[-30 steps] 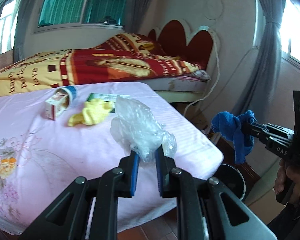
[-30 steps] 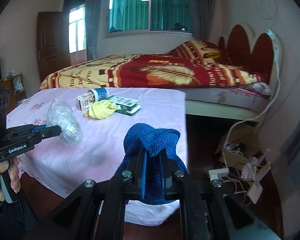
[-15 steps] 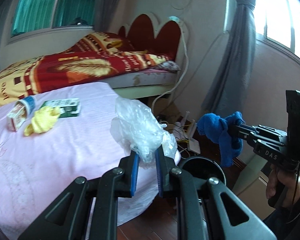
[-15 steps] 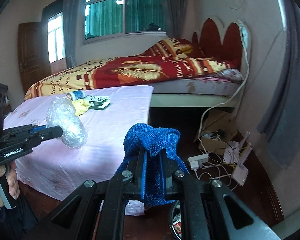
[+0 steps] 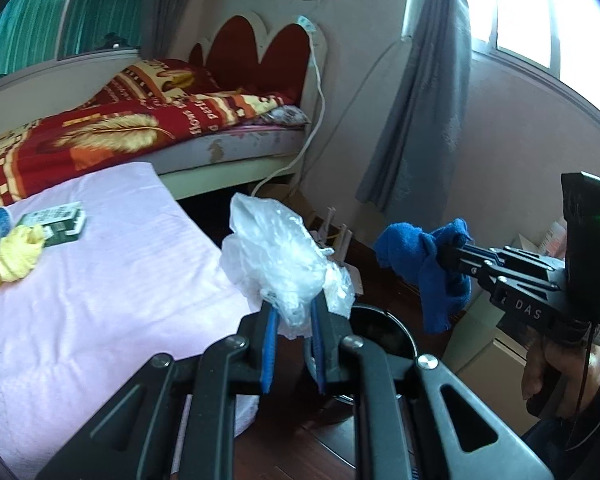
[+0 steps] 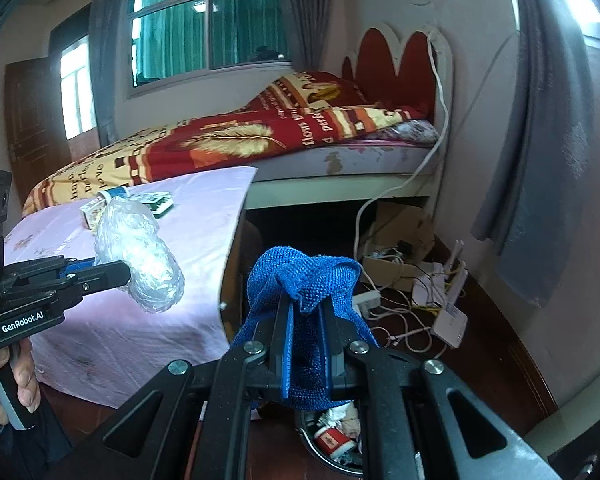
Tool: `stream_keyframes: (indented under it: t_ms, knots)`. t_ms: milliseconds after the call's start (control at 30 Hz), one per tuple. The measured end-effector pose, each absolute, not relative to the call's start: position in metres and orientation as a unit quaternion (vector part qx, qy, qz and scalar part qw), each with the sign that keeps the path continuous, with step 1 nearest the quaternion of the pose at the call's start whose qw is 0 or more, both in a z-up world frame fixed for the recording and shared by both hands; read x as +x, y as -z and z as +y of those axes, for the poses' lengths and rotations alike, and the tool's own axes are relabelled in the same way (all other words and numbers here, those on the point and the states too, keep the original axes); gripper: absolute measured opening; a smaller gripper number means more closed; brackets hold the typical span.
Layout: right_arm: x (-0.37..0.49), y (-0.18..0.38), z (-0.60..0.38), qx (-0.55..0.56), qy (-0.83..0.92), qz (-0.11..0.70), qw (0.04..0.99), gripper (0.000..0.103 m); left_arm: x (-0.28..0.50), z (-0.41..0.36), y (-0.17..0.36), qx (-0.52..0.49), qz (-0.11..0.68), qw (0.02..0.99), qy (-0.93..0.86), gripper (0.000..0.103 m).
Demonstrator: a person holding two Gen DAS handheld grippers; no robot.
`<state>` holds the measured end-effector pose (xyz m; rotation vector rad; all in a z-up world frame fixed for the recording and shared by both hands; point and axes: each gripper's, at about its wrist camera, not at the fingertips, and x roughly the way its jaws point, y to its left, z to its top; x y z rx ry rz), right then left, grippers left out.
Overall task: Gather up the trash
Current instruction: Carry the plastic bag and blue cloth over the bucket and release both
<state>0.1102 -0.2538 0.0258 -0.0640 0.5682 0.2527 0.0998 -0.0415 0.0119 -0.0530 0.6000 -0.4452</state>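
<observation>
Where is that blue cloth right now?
The blue cloth is pinched in the right tongs, held above the dark trash bin on the floor beside the pink-covered table.

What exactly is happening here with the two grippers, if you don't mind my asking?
A person is clearing trash off a pink-covered table. The left gripper is shut on a crumpled clear plastic bag, and the right gripper is shut on a blue knitted cloth. Both hang off the table's edge above a dark round bin that already holds scraps. A yellow cloth and small cartons remain on the table.
</observation>
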Motion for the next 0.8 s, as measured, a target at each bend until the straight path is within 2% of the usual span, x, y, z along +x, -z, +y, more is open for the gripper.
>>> stream_keyframes:
  t_ms: [800]
  knots:
    - [0.091,0.024,-0.352,0.011,-0.033,0.304,0.952,0.012,0.116,-0.138,0.037,0.000,0.344,0.891,0.296,0.017]
